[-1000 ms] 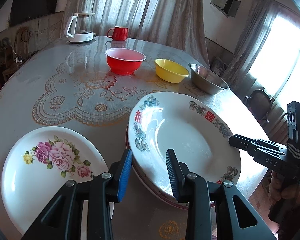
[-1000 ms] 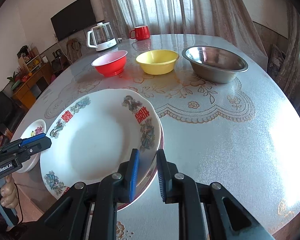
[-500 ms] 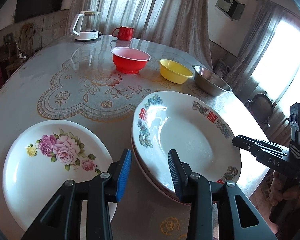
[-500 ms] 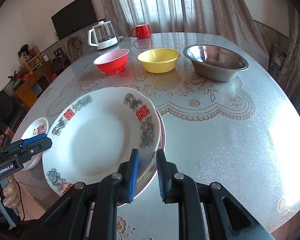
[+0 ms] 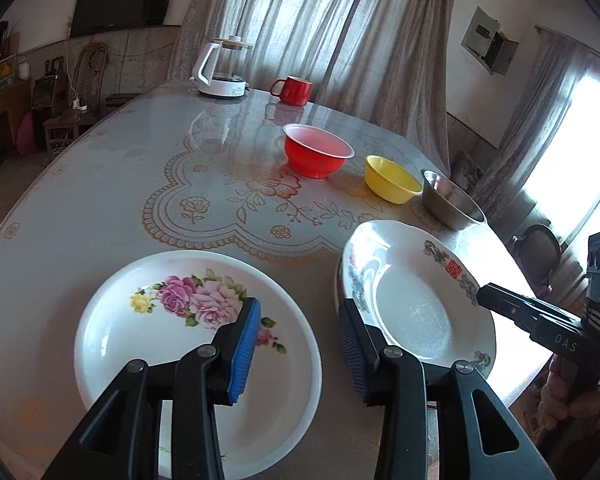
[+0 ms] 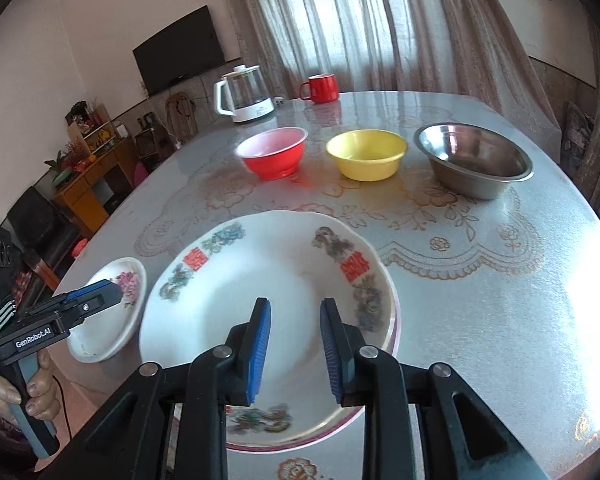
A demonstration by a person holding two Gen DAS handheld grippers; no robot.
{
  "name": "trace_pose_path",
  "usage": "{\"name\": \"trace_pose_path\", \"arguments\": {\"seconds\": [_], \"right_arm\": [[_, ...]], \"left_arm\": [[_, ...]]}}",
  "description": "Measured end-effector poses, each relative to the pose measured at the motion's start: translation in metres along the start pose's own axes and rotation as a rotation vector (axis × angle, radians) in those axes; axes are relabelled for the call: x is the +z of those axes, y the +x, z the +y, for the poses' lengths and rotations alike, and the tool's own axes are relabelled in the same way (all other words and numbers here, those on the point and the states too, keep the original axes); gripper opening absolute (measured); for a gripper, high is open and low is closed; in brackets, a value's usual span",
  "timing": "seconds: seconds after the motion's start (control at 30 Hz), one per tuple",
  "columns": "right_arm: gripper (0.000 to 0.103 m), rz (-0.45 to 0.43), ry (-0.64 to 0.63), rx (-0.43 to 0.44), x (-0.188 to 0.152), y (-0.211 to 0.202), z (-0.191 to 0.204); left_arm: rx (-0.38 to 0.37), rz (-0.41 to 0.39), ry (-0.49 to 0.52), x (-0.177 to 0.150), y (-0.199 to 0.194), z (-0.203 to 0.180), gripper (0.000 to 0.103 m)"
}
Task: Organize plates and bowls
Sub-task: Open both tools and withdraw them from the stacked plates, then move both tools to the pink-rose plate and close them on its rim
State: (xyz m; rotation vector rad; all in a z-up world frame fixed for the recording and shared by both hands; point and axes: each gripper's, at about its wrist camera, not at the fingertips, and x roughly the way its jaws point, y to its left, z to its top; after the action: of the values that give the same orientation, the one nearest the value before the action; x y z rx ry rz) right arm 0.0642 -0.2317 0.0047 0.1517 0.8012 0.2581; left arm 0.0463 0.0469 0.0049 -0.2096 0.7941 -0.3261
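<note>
- Your left hand-held gripper (image 5: 298, 348) hangs open and empty, one finger over the rose plate (image 5: 196, 352), the other by the big plate's (image 5: 412, 300) rim; I judge you mean to take the rose plate next
- Your right hand-held gripper (image 6: 294, 350) is open too, holding nothing, low over the big plate's near side
- The big plate sits on another plate whose red rim (image 6: 300, 442) peeks out below, so a stack is begun at the desk's (image 6: 480, 300) near edge
- The rose plate lies just beside the stack, apart from it
- Red bowl (image 6: 272, 152), yellow bowl (image 6: 366, 154) and steel bowl (image 6: 474, 158) stand in a row further back, not yet nested
</note>
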Motion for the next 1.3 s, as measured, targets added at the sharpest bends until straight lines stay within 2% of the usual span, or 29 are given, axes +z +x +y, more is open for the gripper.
{"name": "trace_pose_path", "arguments": {"seconds": [0.27,0.4,0.47,0.63,0.9,0.93,0.97,1.0,1.1,1.2,1.3], "right_arm": [[0.027,0.067,-0.123,0.234,0.004,0.024,0.067],[0.027,0.127,-0.191,0.355,0.0,0.037,0.107],[0.031,0.176,-0.243,0.382,-0.007,0.046,0.125],[0.037,0.268,-0.305,0.374,-0.024,0.063,0.151],[0.041,0.326,-0.322,0.315,-0.033,0.081,0.161],[0.045,0.328,-0.326,0.314,-0.032,0.082,0.162],[0.047,0.329,-0.329,0.308,-0.031,0.083,0.163],[0.05,0.332,-0.325,0.306,-0.031,0.085,0.164],[0.053,0.334,-0.305,0.293,-0.027,0.09,0.164],[0.055,0.324,-0.312,0.262,-0.025,0.093,0.166],[0.055,0.294,-0.326,0.263,-0.021,0.096,0.17]], "left_arm": [[0.098,-0.056,-0.102,-0.001,-0.028,0.052,0.041],[0.152,-0.07,-0.133,-0.008,-0.037,0.077,0.041],[0.168,-0.068,-0.146,-0.012,-0.038,0.087,0.041],[0.191,-0.043,-0.152,-0.024,-0.03,0.1,0.041],[0.202,-0.013,-0.143,-0.03,-0.018,0.106,0.041],[0.195,-0.007,-0.139,-0.031,-0.017,0.106,0.041],[0.189,-0.002,-0.135,-0.032,-0.015,0.106,0.039],[0.181,0.001,-0.129,-0.032,-0.014,0.105,0.032],[0.161,0.005,-0.11,-0.034,-0.009,0.101,0.021],[0.189,-0.009,-0.111,-0.034,-0.009,0.101,0.02],[0.193,-0.018,-0.156,-0.032,-0.012,0.112,0.02]]}}
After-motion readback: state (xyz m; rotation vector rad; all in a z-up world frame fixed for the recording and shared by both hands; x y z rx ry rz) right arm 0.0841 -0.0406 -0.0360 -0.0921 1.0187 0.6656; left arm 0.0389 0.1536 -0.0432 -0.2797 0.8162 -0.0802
